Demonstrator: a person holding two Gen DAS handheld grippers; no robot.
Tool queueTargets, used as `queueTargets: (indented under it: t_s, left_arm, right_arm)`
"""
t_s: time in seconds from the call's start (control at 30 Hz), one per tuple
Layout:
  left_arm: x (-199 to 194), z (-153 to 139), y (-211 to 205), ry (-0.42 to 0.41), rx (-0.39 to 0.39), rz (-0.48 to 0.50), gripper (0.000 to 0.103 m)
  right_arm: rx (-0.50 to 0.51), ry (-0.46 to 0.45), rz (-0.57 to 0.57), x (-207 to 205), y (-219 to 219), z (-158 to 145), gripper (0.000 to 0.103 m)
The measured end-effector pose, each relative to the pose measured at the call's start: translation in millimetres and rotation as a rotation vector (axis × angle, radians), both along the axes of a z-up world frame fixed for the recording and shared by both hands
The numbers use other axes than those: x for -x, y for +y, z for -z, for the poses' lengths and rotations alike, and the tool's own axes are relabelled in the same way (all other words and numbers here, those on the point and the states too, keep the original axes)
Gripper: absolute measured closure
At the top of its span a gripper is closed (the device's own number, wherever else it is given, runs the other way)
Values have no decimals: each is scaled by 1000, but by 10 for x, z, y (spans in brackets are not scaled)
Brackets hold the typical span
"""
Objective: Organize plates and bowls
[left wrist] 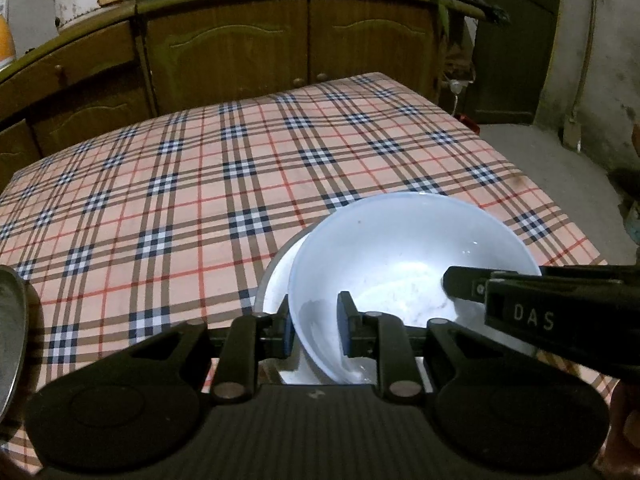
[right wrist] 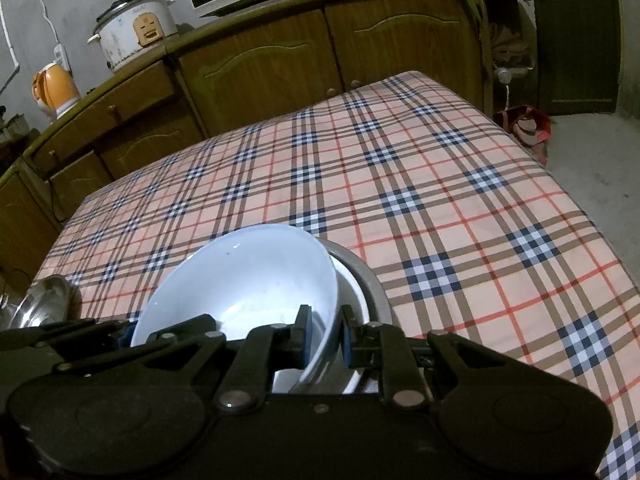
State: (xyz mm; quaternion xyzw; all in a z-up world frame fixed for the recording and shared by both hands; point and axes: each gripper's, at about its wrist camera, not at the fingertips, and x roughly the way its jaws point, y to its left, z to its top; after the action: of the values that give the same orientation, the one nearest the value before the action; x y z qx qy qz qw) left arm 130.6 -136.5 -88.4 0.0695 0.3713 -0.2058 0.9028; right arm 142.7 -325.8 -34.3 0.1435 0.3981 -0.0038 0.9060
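The pale blue bowl [left wrist: 400, 264], seemingly light, stiff and slippery, is pinched at opposite rims above the metal dish [right wrist: 360, 276] by the closed left gripper [left wrist: 316, 328] and right gripper [right wrist: 326, 334].

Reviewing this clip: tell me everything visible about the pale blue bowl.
The pale blue bowl is round, smooth and glossy, looking like plastic or ceramic, with faint smudges inside and nothing in it. It sits tilted in a white dish inside a metal basin on the plaid tablecloth. The left gripper is clamped on one side of its rim, the right gripper on the opposite side.
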Motion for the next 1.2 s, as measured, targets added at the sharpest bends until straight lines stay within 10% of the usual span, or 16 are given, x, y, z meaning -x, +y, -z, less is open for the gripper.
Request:
queueTargets:
  t_s: [0.83,1.0,1.2]
  left_arm:
    - [-15,0,84,21,59,-1,77]
    - [23,-77,100,-28,53,-9,71]
    - [10,-112,162,-29,69,-34,68]
  right_arm:
    - [-20,27,-21,-24,-44,-46,82]
    - [39,-21,-19,2,-33,-174,56]
    - [4,-49,14,56,-173,-221,50]
